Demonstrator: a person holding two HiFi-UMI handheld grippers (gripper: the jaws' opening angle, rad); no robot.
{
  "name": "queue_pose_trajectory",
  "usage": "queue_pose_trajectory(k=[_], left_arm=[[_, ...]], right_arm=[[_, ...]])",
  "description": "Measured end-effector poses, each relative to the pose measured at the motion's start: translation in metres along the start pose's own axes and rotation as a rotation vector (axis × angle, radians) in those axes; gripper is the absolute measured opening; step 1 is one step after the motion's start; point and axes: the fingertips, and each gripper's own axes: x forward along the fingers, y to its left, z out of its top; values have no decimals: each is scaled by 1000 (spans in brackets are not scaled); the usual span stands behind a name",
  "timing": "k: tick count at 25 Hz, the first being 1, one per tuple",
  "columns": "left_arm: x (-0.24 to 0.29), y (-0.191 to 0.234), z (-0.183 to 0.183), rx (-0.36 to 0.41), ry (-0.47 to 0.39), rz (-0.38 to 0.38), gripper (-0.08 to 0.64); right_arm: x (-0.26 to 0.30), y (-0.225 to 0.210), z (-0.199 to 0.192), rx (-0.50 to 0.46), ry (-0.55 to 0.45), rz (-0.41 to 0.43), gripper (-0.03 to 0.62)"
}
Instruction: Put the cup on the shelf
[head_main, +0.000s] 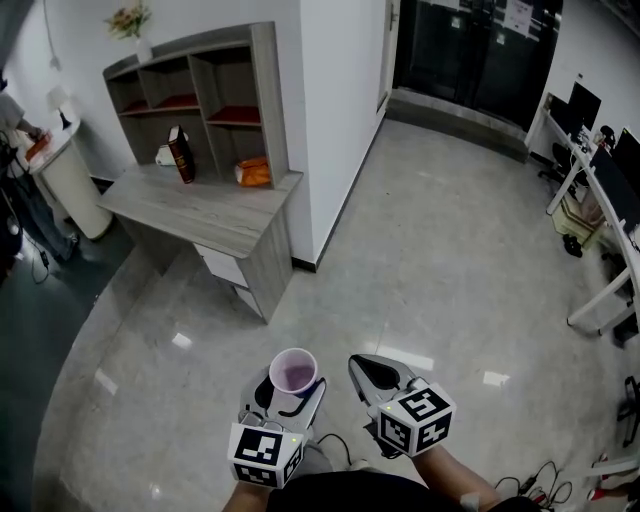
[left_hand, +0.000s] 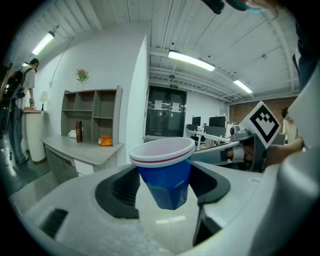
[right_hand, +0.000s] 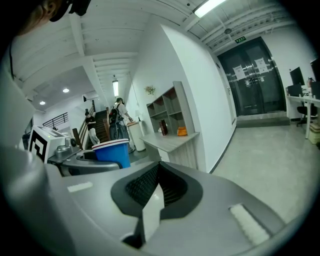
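Head view takes in a wide, pale floor filling the centre and right of the frame, open from the grippers at the bottom edge up to the dark glass doors at the top right. A white wall juts down at top centre. Against its left side stands a grey desk, with the shelf on its back half, in the upper left. The desk's front corner reaches out into the floor. The shelf's lower compartments hold a dark book leaning upright and an orange thing too small to identify. A person is cut off by the left edge.

At bottom centre the left gripper is clamped on the cup, which is held upright in the air, well apart from the shelf. Its blue side shows only in the gripper views. Just beside it on the right, the right gripper has its jaws together with nothing between them. Both forearms are cut off by the bottom edge.
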Motion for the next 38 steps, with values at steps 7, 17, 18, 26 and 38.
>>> queue_pose_trajectory(k=[7,17,18,26,38], left_arm=[[16,46,9,24,27,-27,296],[22,120,21,24,34,-55,295],[21,127,22,24,35,-55,295],[25,170,22,16,52,-51,295],[54,215,36,-20,-1,-17,295]], right_arm=[[53,2,17,24,-4,-5,-2],[131,21,32,39,13,-17,-2],[138,23,34,39,14,-18,-2],[175,39,43,14,34,-11,-2],[218,28,63,-44,56,8,-2]])
